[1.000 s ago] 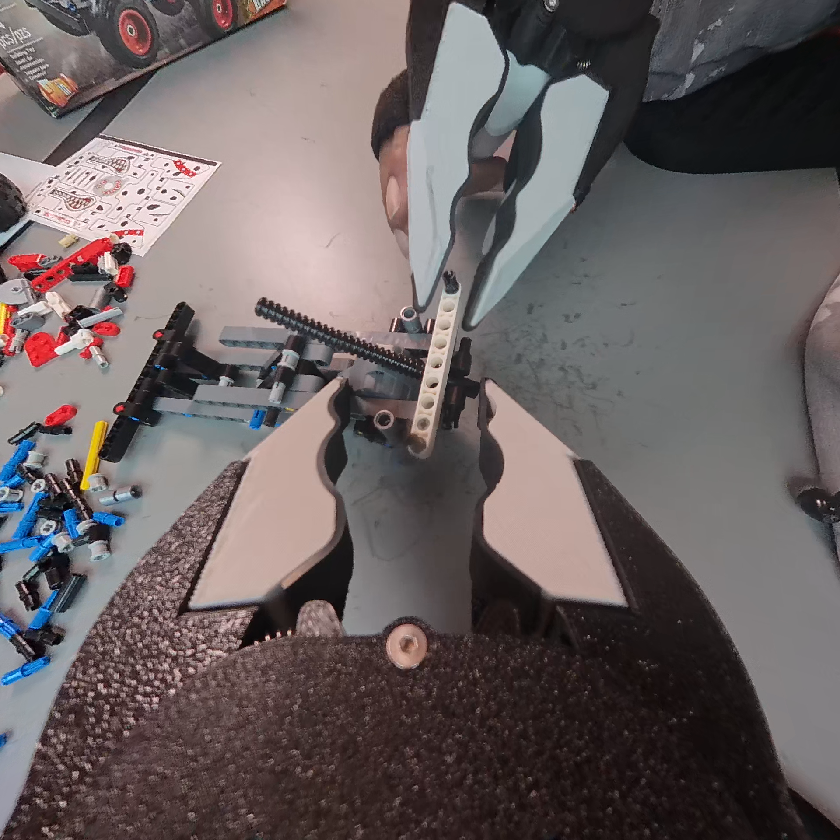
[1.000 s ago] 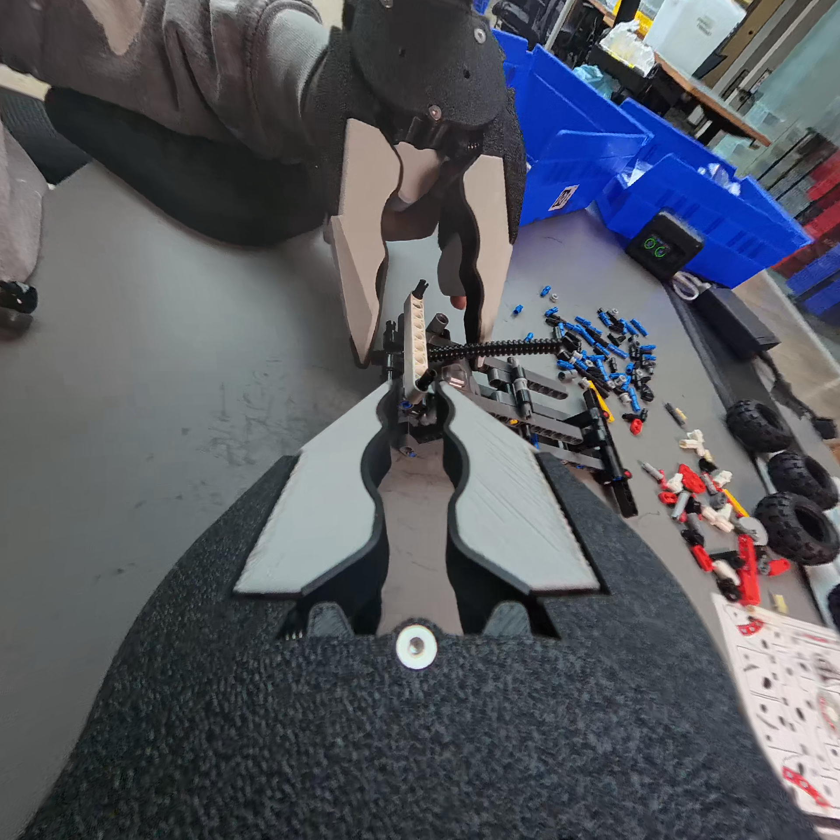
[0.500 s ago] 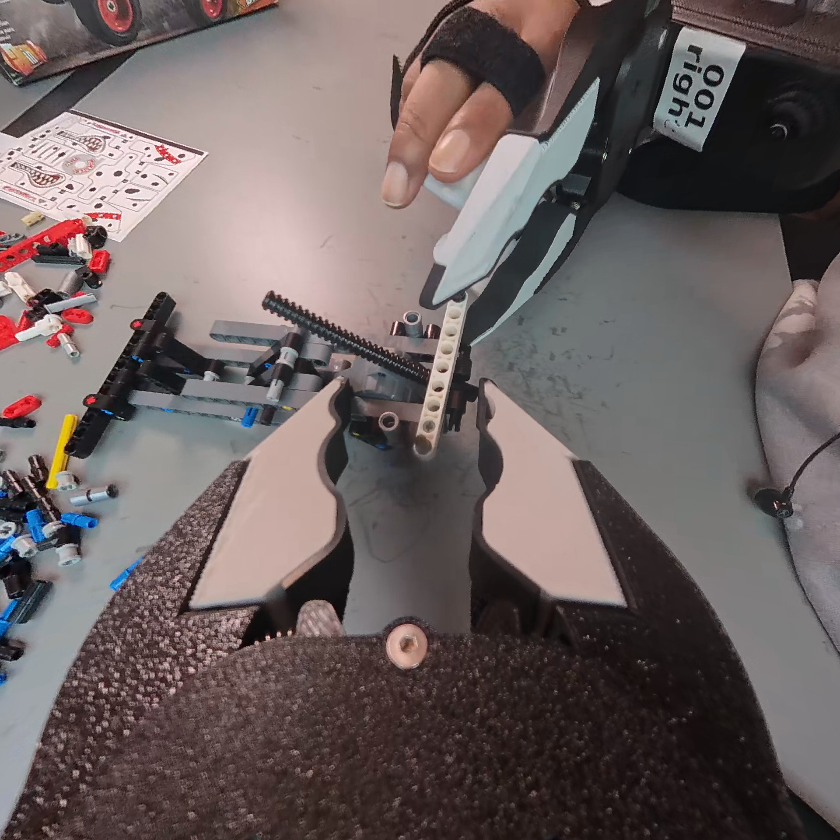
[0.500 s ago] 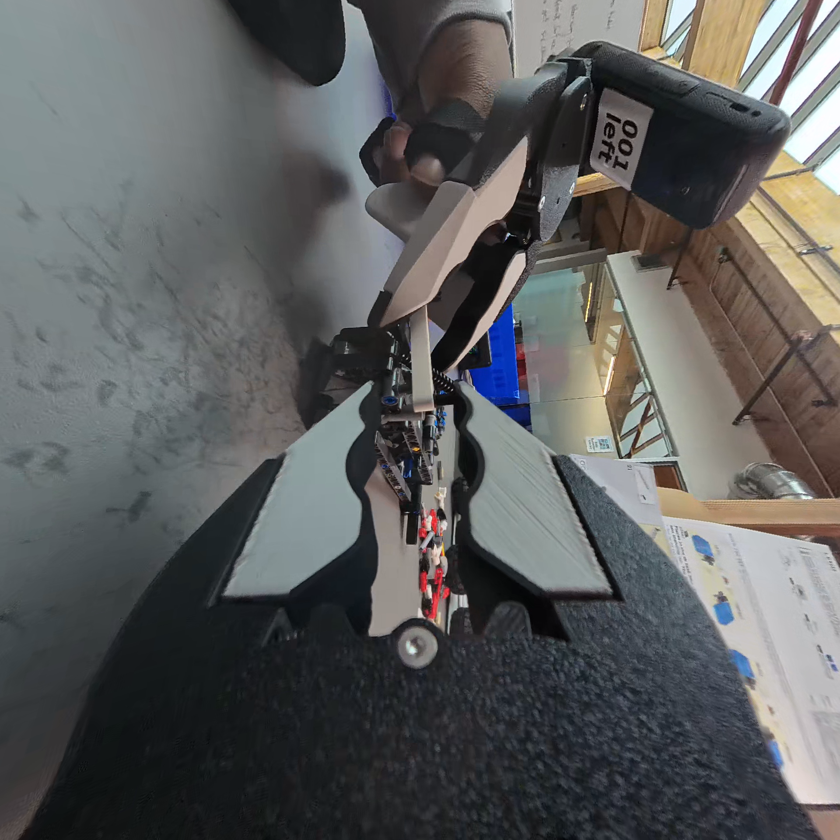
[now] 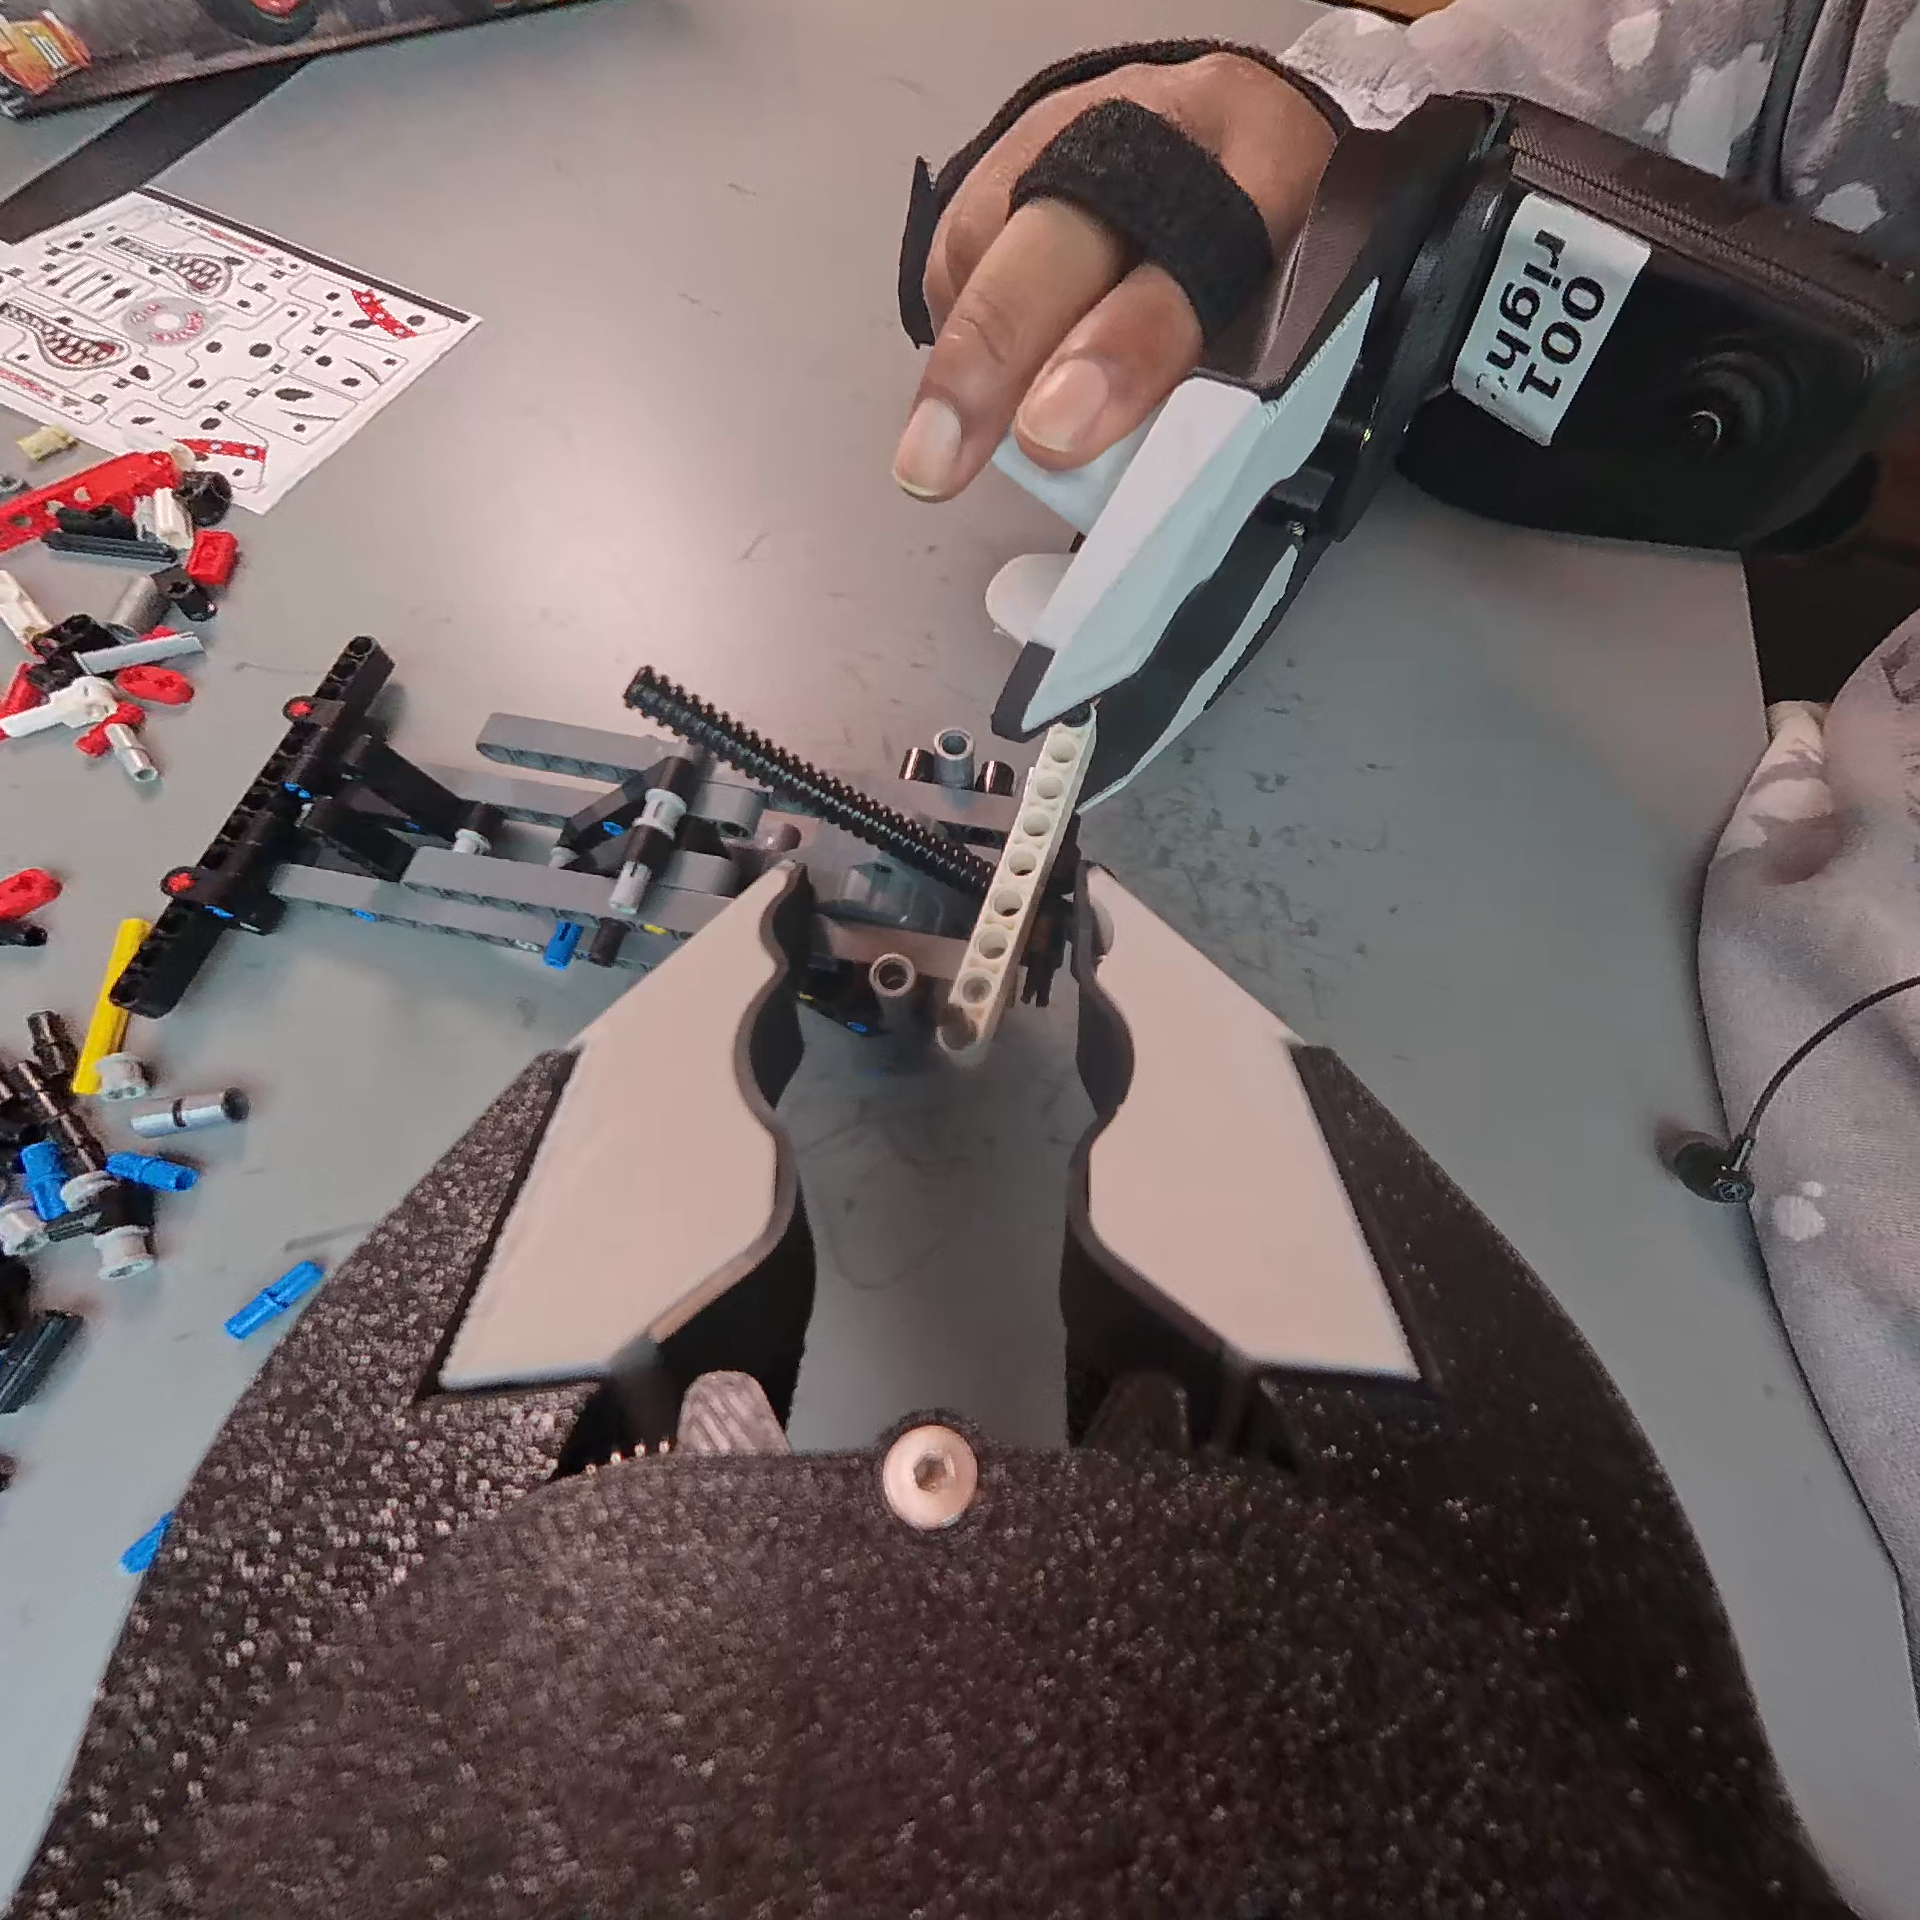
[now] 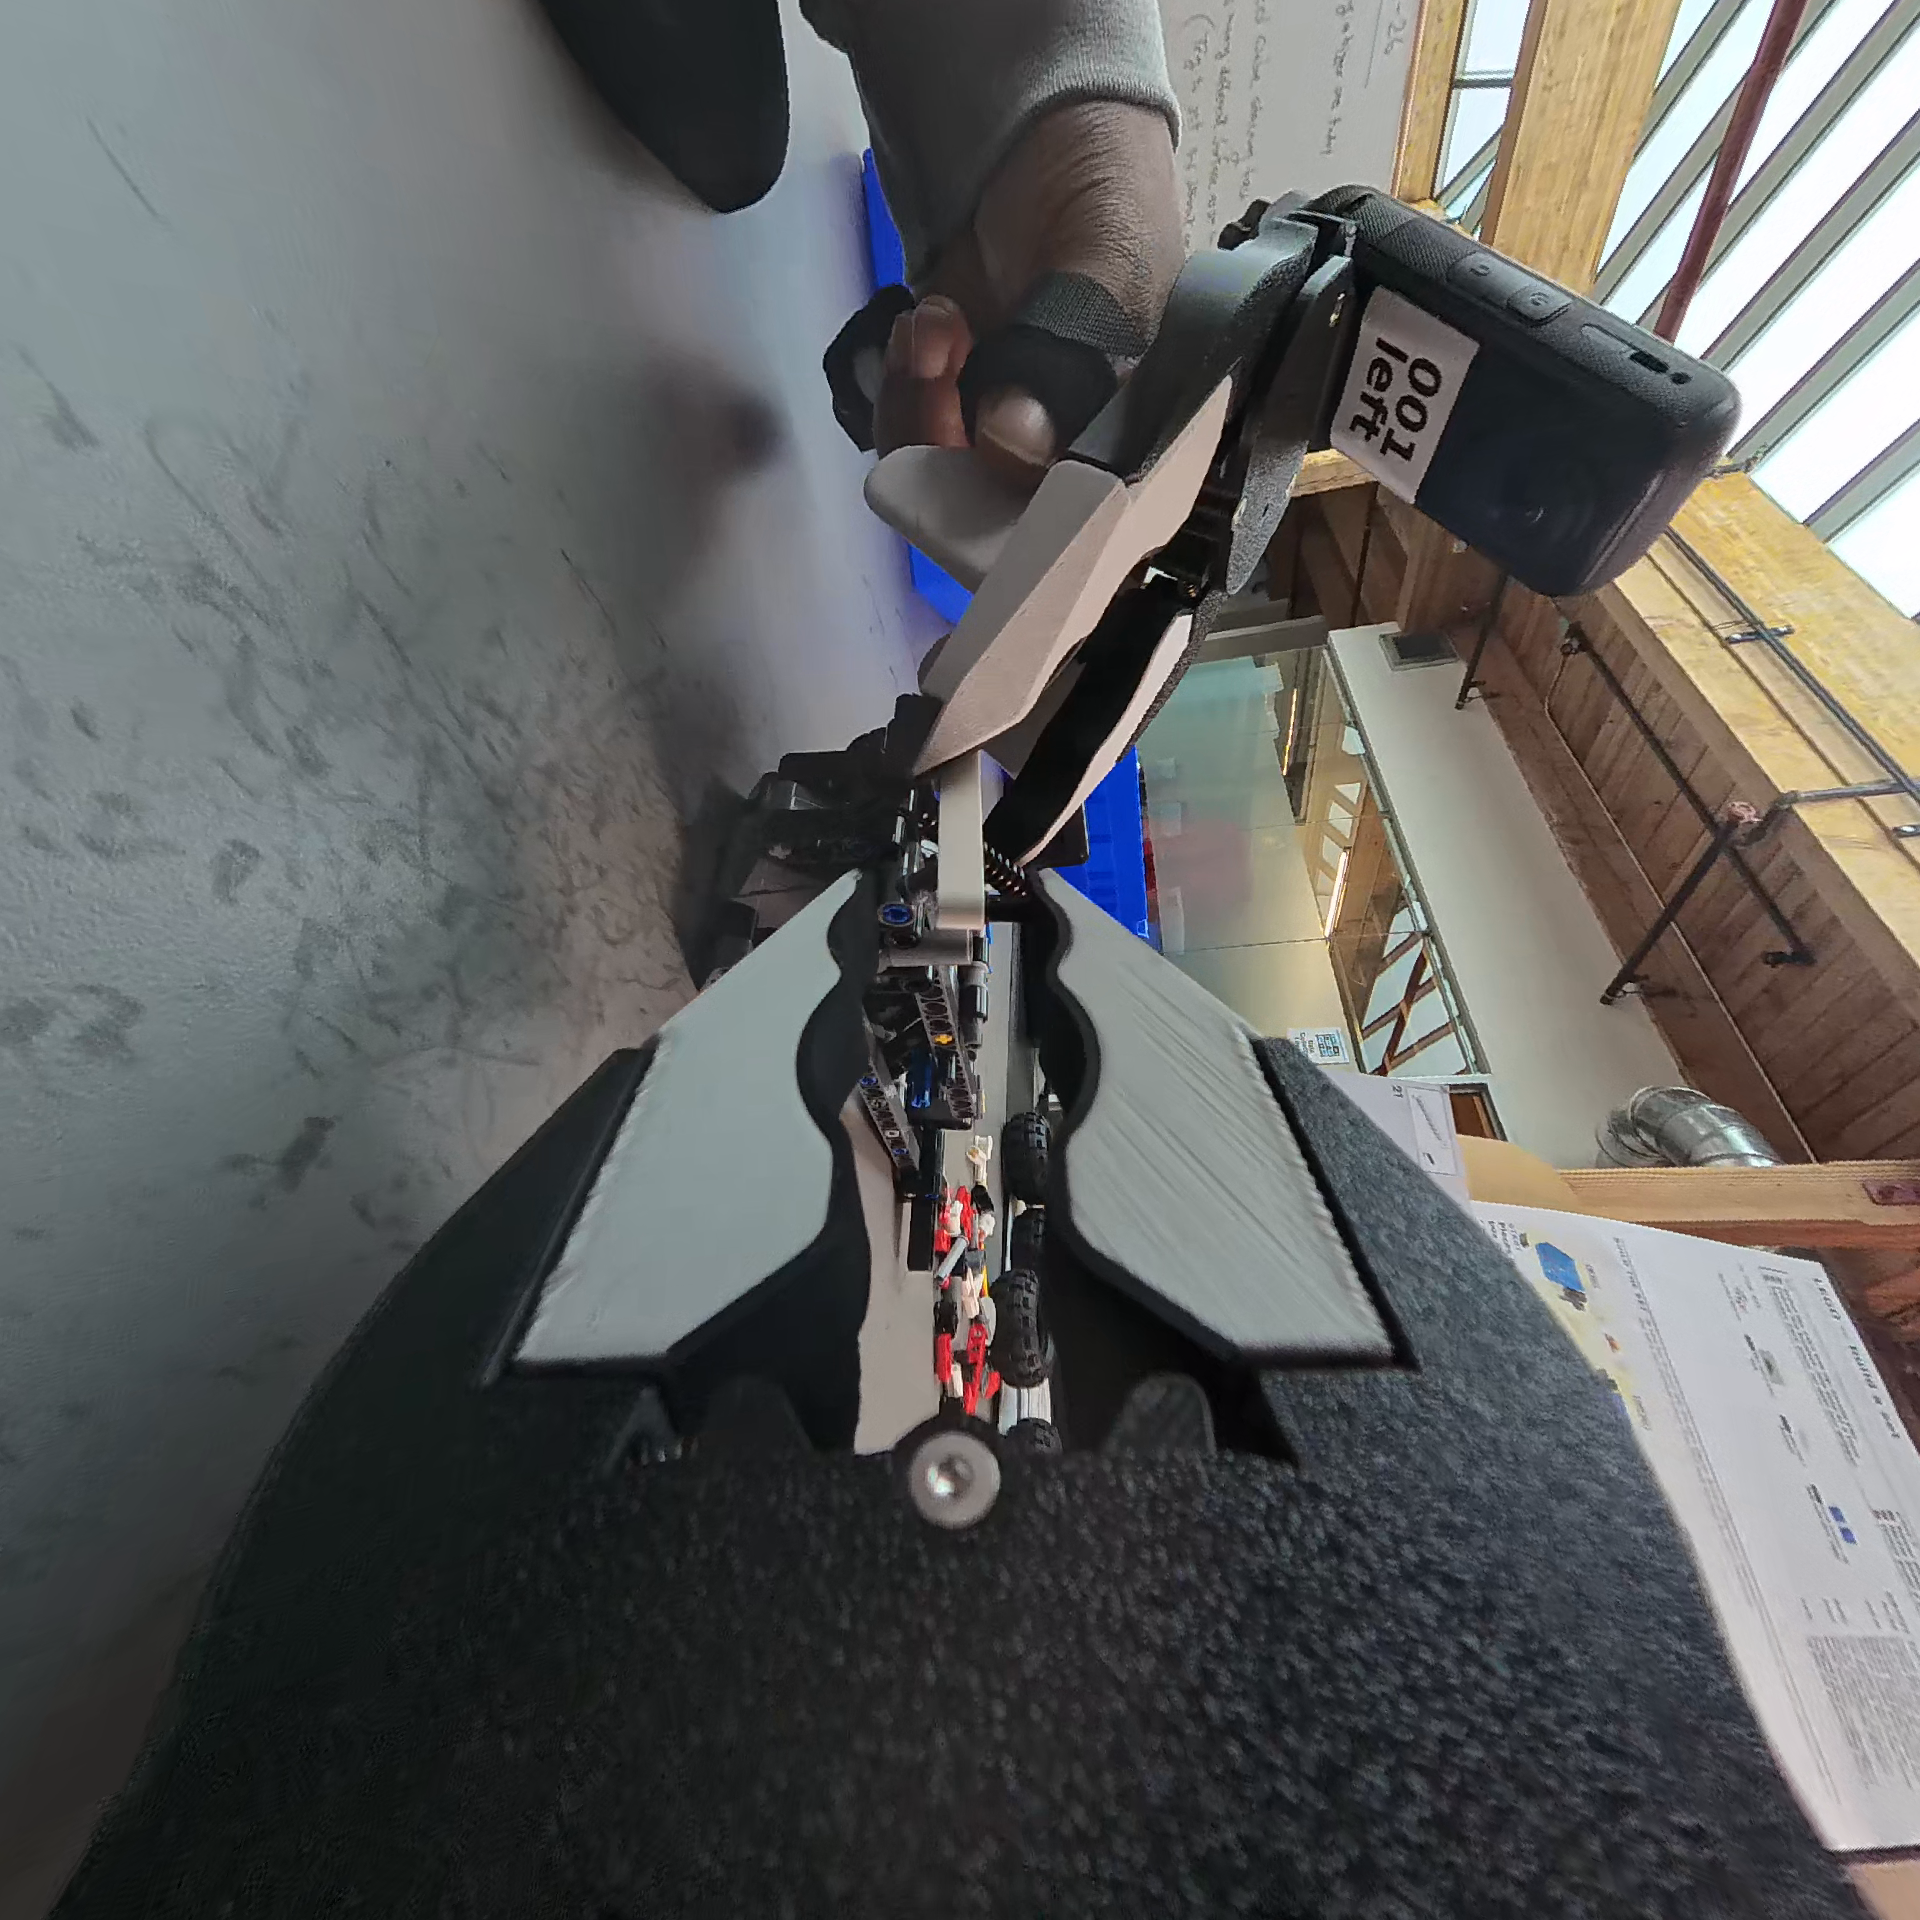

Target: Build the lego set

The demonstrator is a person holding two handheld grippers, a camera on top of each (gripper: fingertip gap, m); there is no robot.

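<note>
While my right gripper pinches the top of the white beam, its tips hide that end, so I cannot see how deep the hold goes. My left gripper stands spread around the near end of the lego chassis, touching its sides as far as I can tell. The chassis lies on the scuffed grey table, loose pieces cut off at the left edge beside a sticker sheet. Behind, wooden beams and windows.
</note>
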